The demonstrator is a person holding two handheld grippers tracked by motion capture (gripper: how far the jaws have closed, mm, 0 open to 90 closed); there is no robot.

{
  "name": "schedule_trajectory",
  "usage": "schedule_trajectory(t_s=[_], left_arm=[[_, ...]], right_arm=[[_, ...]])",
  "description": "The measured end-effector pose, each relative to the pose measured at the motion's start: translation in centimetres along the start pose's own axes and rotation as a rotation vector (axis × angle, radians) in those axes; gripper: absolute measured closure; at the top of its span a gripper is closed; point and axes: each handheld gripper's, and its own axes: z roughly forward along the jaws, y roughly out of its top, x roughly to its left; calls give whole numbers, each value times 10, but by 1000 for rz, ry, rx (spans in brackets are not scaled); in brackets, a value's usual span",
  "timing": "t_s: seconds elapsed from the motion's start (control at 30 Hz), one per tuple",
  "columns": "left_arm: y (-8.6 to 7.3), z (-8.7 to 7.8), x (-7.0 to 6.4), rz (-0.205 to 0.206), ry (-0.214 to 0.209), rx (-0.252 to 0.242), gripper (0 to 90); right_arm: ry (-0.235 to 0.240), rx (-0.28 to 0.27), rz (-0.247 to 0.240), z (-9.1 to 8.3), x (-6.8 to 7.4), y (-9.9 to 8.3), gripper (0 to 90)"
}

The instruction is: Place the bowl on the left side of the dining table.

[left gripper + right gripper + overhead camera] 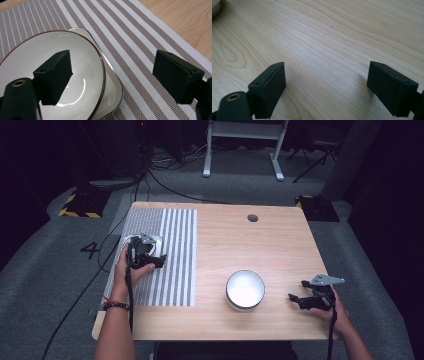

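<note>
Wooden table (280, 245), striped mat (140, 37). Left gripper (112, 75) spread, one jaw inside stacked bowls (82, 65); rims could slip apart. Right gripper (327, 82) spread, idle.

Wooden table (280, 245), striped placemat (175, 255), white bowl (245, 290)

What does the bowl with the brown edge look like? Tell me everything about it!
The bowl with the brown edge is round, white and glossy, like glazed ceramic, with a thin brown line along its rim. It looks empty, with light glinting off the inside. It sits tilted inside a second white dish on the striped placemat, at the table's left side. The left claw is open over it, one jaw above the inside and the other beyond its rim over the mat. Whether a jaw touches it is unclear.
</note>
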Motion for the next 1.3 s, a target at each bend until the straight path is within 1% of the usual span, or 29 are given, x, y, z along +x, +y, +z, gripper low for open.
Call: schedule_trajectory(t_s=[0.07,0.1,0.13,0.17,0.23,0.27,0.33,0.37,0.4,0.43,0.47,0.5,0.6,0.63,0.67,0.73,0.87,0.93,0.97,1.0,1.03,1.07,1.1,1.13,1.17,1.2,1.23,1.27,1.3], left_arm=[[1,-2,-1,13,0,-9,159],[1,-2,-3,15,-7,-2,159],[2,-2,-3,17,4,-10,159],[2,-3,-4,21,6,-1,159],[2,-4,-5,19,-2,-10,159],[3,-5,-6,26,-3,-9,159],[3,-6,-8,21,-10,-13,159],[3,-6,-8,30,-7,-13,159],[3,-7,-10,22,-17,-14,159],[3,-7,-10,22,-17,-14,159],[3,-8,-11,28,-17,-20,159],[4,-9,-12,37,-6,-24,159],[5,-11,-16,49,-16,-14,160],[5,-12,-17,52,-24,-21,160],[5,-12,-17,52,-24,-21,159],[7,-15,-21,72,-15,-26,159],[8,-17,-25,87,-13,-32,159],[8,-18,-27,91,-25,-38,160],[9,-21,-30,103,-22,-38,160],[9,-21,-30,103,-22,-38,160],[9,-21,-32,100,-36,-37,160],[9,-22,-33,111,-36,-34,160],[10,-22,-35,108,-34,-40,159],[10,-23,-35,122,-30,-40,159],[10,-23,-37,117,-41,-38,160],[10,-24,-38,123,-43,-46,159],[11,-24,-40,126,-51,-42,159],[11,-25,-41,134,-49,-46,159],[11,-25,-44,132,-56,-53,159]], right_arm=[[0,0,0,0,0,0,156],[0,0,0,0,0,0,156],[0,0,0,0,0,0,156],[0,0,0,0,0,0,156],[0,0,0,0,0,0,156],[0,0,0,0,0,0,156],[0,0,0,0,0,0,156],[0,0,0,0,0,0,156],[0,0,0,0,0,0,156],[0,0,0,0,0,0,156],[0,0,0,0,0,0,156],[0,0,0,0,0,0,156],[0,0,0,0,0,0,156],[0,0,0,0,0,0,156],[0,0,0,0,0,0,156],[0,0,0,0,0,0,156],[0,0,0,0,0,0,156],[0,1,2,0,0,0,156],[0,0,0,0,0,0,156],[0,0,0,0,0,0,156],[0,0,0,0,0,0,156],[0,0,0,0,0,0,156],[0,0,0,0,0,0,156],[0,0,0,0,0,0,156],[0,0,0,0,0,0,156],[0,0,0,0,0,0,156],[0,0,0,0,0,0,156],[0,0,0,0,0,0,156],[0,0,0,0,0,0,156]])
